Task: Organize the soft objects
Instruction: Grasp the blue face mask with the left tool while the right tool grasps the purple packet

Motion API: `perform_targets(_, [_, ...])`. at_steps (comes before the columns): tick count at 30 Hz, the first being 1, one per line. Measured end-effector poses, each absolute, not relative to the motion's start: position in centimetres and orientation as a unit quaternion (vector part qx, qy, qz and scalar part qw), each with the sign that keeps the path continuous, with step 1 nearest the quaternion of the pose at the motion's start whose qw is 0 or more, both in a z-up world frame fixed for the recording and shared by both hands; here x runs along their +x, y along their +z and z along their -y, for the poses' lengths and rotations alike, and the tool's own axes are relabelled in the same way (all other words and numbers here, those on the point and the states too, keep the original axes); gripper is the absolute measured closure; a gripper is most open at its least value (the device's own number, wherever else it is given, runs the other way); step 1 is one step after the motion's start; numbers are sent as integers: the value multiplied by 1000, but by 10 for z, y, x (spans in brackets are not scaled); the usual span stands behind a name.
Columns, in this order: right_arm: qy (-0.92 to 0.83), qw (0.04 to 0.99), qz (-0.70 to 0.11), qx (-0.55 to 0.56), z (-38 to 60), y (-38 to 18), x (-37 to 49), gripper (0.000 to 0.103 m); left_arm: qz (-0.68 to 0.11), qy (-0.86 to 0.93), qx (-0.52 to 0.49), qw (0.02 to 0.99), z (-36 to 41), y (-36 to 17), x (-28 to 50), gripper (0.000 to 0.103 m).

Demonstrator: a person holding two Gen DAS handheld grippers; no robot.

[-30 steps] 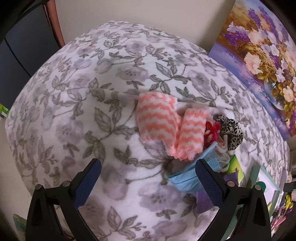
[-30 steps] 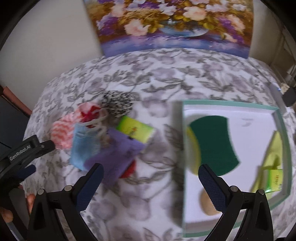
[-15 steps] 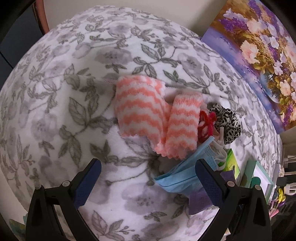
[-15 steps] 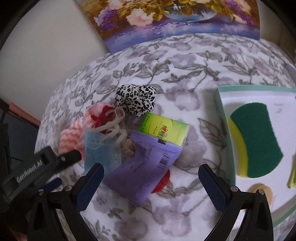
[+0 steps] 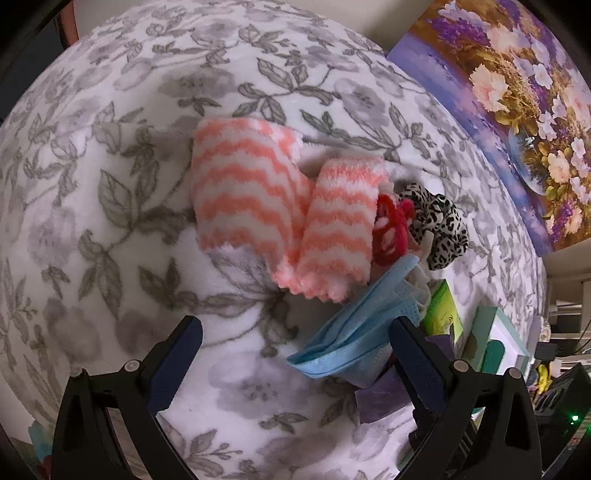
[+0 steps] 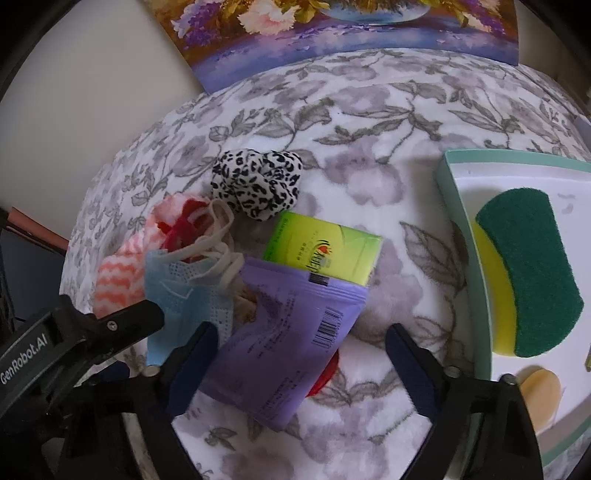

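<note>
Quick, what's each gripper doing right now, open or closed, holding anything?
Left gripper: open, holding nothing.
Right gripper: open, jaws just closing, purple packet between them, ungripped.

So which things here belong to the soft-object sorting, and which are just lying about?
Job: pink-and-white striped fluffy socks; leopard-print fabric scrunchie; blue pleated face mask; purple plastic packet; green tissue pack; white teal-rimmed tray.
Lying about: flower painting; floral blanket.

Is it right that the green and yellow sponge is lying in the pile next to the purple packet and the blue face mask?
Not quite. The right wrist view shows the sponge lying in the white tray, apart from the pile. The purple packet and blue face mask are in the pile.
</note>
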State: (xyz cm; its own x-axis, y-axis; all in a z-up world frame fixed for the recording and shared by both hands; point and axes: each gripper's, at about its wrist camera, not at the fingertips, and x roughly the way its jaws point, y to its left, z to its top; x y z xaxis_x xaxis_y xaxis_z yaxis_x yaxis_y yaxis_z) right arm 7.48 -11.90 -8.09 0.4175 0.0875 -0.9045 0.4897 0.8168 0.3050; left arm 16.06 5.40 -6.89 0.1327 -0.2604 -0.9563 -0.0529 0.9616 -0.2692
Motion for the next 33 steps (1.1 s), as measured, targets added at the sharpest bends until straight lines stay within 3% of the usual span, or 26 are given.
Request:
perform_targets(3, [-126, 793, -530, 272, 121, -82, 72, 29, -660, -78, -119, 738, -52, -72, 160, 2])
perform_targets(5, [-126, 792, -533, 269, 122, -81, 71, 42, -663, -80, -116, 735, -50, -74, 159, 2])
perform_targets(11, [-126, 787, -541, 267, 128, -81, 65, 50, -668, -94, -111, 730, -40, -80, 155, 5])
perform_targets(14, [-129, 784, -545, 267, 134, -81, 61, 50, -670, -105, -108, 727, -35, -82, 152, 21])
perform_targets(21, [-131, 780, -550, 266, 140, -82, 57, 50, -671, -119, -95, 726, -20, -86, 145, 46])
perform_targets(23, [-130, 780, -552, 266, 141, -82, 56, 50, -670, -130, -103, 723, -17, -86, 144, 60])
perform_targets(29, [-130, 779, -555, 263, 142, -82, 54, 52, -665, -133, -107, 727, -12, -83, 141, 77])
perform_targets(33, [-128, 780, -556, 260, 142, -80, 54, 56, -659, -132, -98, 734, -5, -78, 140, 82])
